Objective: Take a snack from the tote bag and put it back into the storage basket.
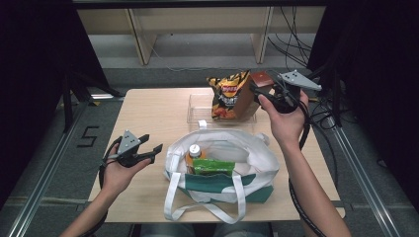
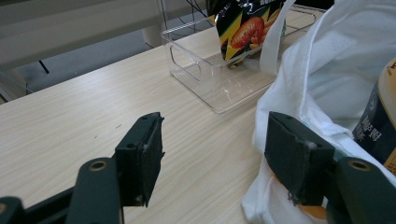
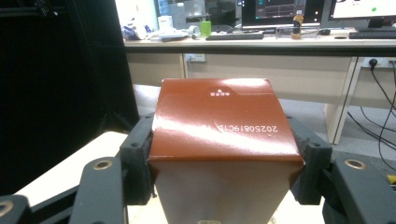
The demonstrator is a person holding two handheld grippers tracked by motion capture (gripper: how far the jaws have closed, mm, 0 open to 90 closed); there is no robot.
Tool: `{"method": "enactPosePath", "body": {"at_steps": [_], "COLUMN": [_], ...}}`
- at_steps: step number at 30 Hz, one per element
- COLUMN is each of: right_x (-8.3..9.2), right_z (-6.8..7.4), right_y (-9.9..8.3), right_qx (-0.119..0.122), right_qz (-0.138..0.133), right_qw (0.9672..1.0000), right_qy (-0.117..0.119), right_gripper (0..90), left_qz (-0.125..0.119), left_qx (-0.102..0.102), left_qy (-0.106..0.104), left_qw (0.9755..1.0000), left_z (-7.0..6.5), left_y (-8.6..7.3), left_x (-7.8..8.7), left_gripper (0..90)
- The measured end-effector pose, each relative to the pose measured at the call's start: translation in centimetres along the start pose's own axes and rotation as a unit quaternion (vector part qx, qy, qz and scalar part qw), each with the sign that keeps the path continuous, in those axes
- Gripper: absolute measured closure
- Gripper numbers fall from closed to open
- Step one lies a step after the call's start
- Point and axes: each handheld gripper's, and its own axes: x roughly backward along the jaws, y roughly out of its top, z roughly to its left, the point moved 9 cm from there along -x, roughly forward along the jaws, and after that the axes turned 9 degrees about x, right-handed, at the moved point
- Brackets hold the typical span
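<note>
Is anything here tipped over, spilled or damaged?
Nothing is spilled or damaged. The chip bag leans in the clear bin, propped rather than flat. The brown box is tilted, but the right gripper holds it. The tote sags open, with a bottle and a green pack inside.

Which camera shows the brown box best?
The right gripper view. The brown box is close up there, held between the right gripper's black jaws, with its printed top showing. The high view shows it small and far, above the clear tray beside the chips bag.
</note>
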Motion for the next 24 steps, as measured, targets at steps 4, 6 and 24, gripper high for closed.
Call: {"method": "enactPosePath", "body": {"at_steps": [4, 6, 24], "right_x": [-0.4, -0.6, -2.4], "right_z": [0.0, -0.1, -0.3], "right_y": [-0.1, -0.2, -1.6], "right_qx": [0.006, 0.013, 0.015], "right_qz": [0.001, 0.002, 0.016], "right_qw": [1.0000, 0.9999, 0.9997], "right_qy": [0.000, -0.002, -0.015], "right_gripper": [39.1, 39.1, 39.0], "left_qz": [0.000, 0.002, 0.002], "left_qx": [0.000, 0.003, 0.006], "left_qy": [0.000, 0.003, 0.003], "left_qw": [1.0000, 1.0000, 1.0000], "left_z": [-0.1, -0.1, -0.1], "left_y": [0.0, 0.0, 0.0], "left_x": [0.0, 0.1, 0.2], "left_gripper": [36.6, 36.6, 36.6]}}
